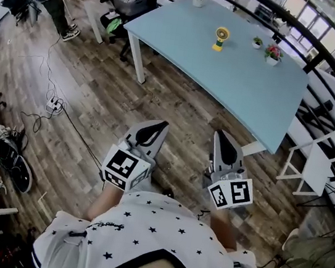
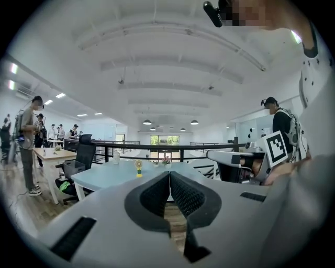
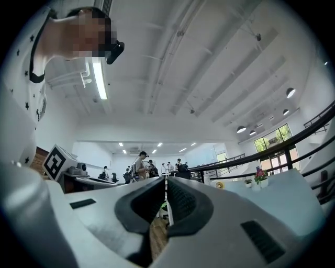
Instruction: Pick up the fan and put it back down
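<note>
1. Head view: a small yellow fan (image 1: pixel 221 38) stands upright on the far part of the light blue tabletop (image 1: pixel 243 88), well apart from both grippers.
2. Left gripper (image 1: pixel 163 124): I hold it over the wood floor (image 1: pixel 98 95), short of the tabletop's near edge. In the left gripper view its fingers (image 2: pixel 156 196) are pressed together with nothing between them.
3. Right gripper (image 1: pixel 220 134): it sits beside the left one. In the right gripper view its fingers (image 3: pixel 183 199) are closed tip to tip and empty.
4. Other items on the tabletop: a flowering pot plant (image 1: pixel 272 53) and a small green pot plant (image 1: pixel 257 42), both to the right of the fan.
</note>
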Available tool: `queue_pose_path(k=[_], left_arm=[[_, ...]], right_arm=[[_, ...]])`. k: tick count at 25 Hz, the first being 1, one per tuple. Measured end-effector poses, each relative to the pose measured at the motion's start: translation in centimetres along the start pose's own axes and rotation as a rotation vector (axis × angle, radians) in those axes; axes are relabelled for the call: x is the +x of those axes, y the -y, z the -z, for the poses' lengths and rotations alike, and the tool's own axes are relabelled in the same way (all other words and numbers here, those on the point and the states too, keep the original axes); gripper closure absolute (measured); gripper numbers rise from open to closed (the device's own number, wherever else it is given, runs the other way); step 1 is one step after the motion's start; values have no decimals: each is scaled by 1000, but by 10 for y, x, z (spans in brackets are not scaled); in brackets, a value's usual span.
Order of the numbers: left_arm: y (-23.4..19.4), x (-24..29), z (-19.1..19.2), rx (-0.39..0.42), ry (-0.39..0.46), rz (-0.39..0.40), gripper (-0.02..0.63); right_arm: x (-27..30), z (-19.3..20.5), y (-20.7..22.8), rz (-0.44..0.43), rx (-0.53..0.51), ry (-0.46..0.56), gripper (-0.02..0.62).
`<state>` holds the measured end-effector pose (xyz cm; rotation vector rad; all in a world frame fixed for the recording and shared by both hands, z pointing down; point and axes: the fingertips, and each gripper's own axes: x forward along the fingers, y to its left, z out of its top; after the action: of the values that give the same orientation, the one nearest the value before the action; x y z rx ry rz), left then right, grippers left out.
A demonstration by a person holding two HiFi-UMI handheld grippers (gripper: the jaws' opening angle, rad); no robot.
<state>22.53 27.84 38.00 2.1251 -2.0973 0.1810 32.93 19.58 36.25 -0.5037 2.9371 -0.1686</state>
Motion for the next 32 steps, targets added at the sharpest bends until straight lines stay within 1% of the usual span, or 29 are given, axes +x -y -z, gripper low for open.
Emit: queue_pose_path(k=[7, 12, 17, 27, 32], left_arm=[[-43, 30, -10, 1, 30, 66, 577], [-72, 54, -10, -7, 28, 116, 577], [-97, 78, -16, 6, 28, 174, 577], [-163, 108, -25, 18, 30, 225, 577], [-196, 118, -19, 26, 11, 261, 577]], right_arm=[[43, 2, 4, 51, -33, 4, 588], [72, 4, 11, 103, -43, 1, 584], [101, 5, 18, 150, -48, 3, 583], [162, 13, 23, 226, -57, -1, 581], [192, 26, 22, 271, -56, -18, 578]])
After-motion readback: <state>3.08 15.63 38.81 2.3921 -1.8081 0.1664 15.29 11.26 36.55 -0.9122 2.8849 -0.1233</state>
